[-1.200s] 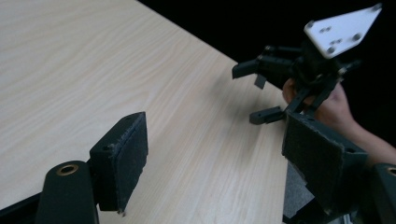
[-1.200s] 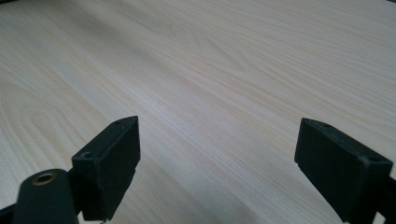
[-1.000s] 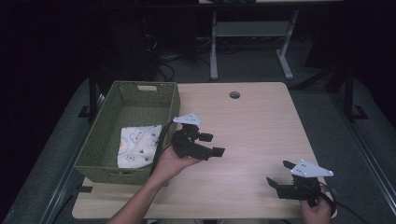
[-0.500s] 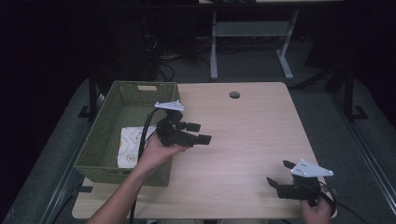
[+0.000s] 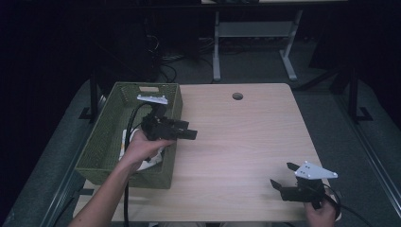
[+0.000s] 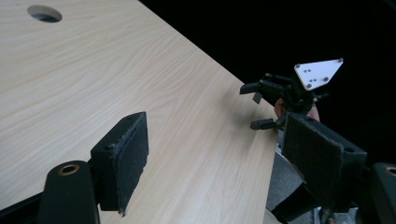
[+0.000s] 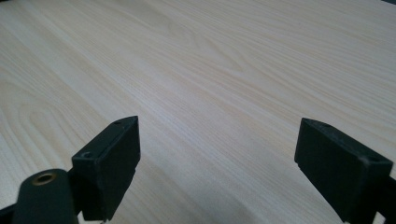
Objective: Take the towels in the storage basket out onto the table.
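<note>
So at that point I had the left claw [image 5: 187, 131] up over the right-hand rim of the green woven basket [image 5: 106, 137], its tips poking out past the rim above the worktop [image 5: 236, 137]. My left hand [image 5: 142, 146] was wrapped around the back of it, and the cable dropped down along my forearm. In the left gripper view its jaws stood wide apart with nothing between them, just bare wood grain below and the round cable hole [image 6: 44, 13] at the top left corner.

Inside the basket there was a white cloth thing [image 5: 126, 142] with a faint pattern, mostly hidden under my hand, so I couldn't tell what it was exactly.

The right claw [image 5: 283, 182] sat low near the front right corner of the worktop, well apart from the basket, with my right hand [image 5: 321, 213] behind it at the edge. Right gripper view showed those jaws spread wide too, nothing held, only pale wood ahead. From the left gripper view I could see that right claw [image 6: 254, 105] farther off, its grey three-cornered plate [image 6: 318, 73] on top.
</note>
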The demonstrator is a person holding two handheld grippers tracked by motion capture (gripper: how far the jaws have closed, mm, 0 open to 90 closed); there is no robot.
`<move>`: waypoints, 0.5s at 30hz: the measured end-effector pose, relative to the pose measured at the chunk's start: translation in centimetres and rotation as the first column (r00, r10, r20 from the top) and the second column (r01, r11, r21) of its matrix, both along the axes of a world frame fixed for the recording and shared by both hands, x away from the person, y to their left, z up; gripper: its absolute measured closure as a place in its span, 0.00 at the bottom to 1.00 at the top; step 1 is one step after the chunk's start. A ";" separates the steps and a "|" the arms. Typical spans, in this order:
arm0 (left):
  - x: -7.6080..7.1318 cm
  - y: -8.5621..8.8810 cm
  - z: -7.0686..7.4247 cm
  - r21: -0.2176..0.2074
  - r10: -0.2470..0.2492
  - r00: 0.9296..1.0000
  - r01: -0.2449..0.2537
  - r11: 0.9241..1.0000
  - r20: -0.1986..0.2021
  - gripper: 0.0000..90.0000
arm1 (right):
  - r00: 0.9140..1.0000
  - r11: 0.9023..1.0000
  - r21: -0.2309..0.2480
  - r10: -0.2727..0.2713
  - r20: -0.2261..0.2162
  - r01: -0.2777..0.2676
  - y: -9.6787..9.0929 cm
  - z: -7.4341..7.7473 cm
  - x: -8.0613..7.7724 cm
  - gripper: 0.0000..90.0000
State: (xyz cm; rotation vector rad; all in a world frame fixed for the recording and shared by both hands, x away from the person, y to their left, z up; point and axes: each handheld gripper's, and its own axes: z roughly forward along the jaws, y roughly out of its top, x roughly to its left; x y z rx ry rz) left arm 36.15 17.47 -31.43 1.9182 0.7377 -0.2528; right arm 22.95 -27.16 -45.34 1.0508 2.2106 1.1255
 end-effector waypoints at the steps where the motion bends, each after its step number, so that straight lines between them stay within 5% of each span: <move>1: 0.1 0.4 0.0 -0.002 0.005 1.000 -0.005 1.000 0.000 0.26 | 1.000 1.000 0.000 0.000 0.001 0.000 0.0 0.0 0.0 0.16; 15: 1.2 3.7 -0.7 0.015 0.080 0.996 -0.080 0.997 -0.027 0.25 | 1.000 1.000 0.001 -0.003 0.003 0.003 -0.1 0.0 0.0 0.16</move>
